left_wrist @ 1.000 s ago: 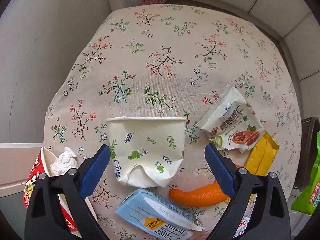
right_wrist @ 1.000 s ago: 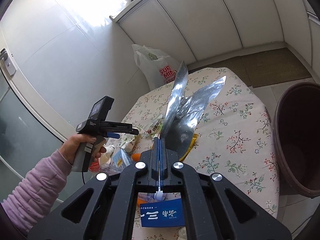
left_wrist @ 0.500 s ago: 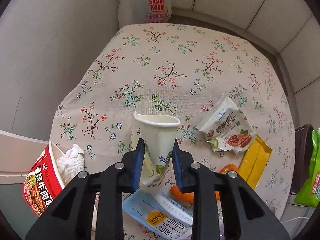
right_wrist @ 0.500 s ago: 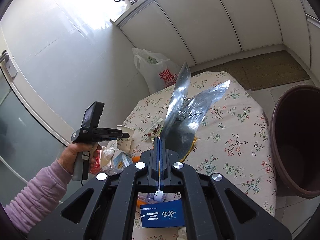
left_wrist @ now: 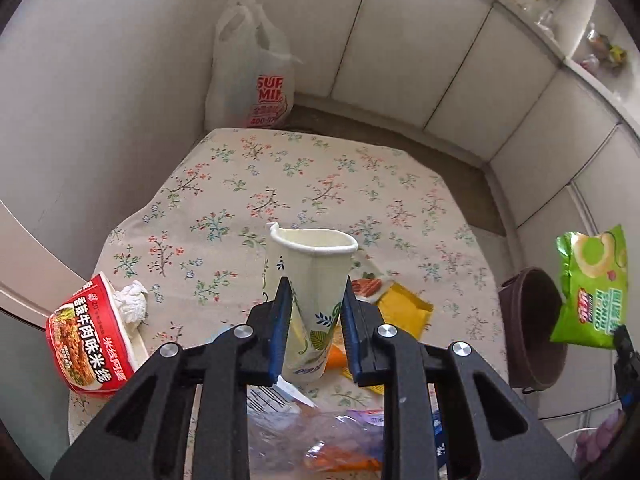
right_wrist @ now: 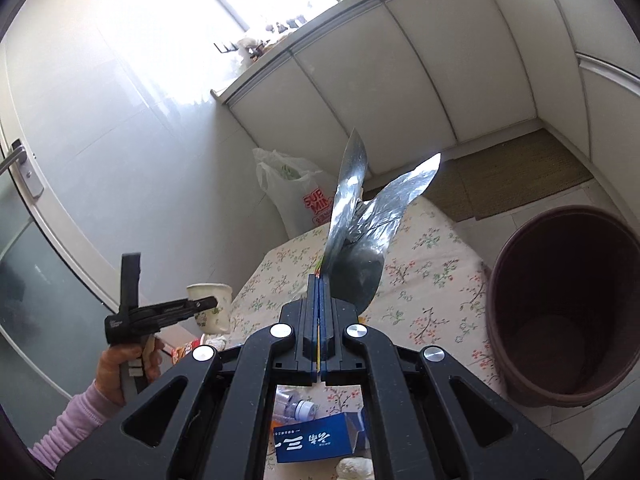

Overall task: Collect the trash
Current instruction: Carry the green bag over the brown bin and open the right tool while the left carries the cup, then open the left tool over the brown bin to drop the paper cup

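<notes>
The paper cup (left_wrist: 310,280) sits squeezed between the blue pads of my left gripper (left_wrist: 313,330), raised clear of the floral tablecloth (left_wrist: 320,168). The jaws are closing further and the wall is already creased; I judge that any tighter grip would fold it and let it slip out. My right gripper (right_wrist: 320,312) is fully closed on the green snack bag (left_wrist: 588,288), whose foil lining faces its camera. Next, I carry both over the brown bin (right_wrist: 560,308), beside the table; it looks empty. The red noodle tub (left_wrist: 90,344) on the table holds crumpled tissue (left_wrist: 130,302).
</notes>
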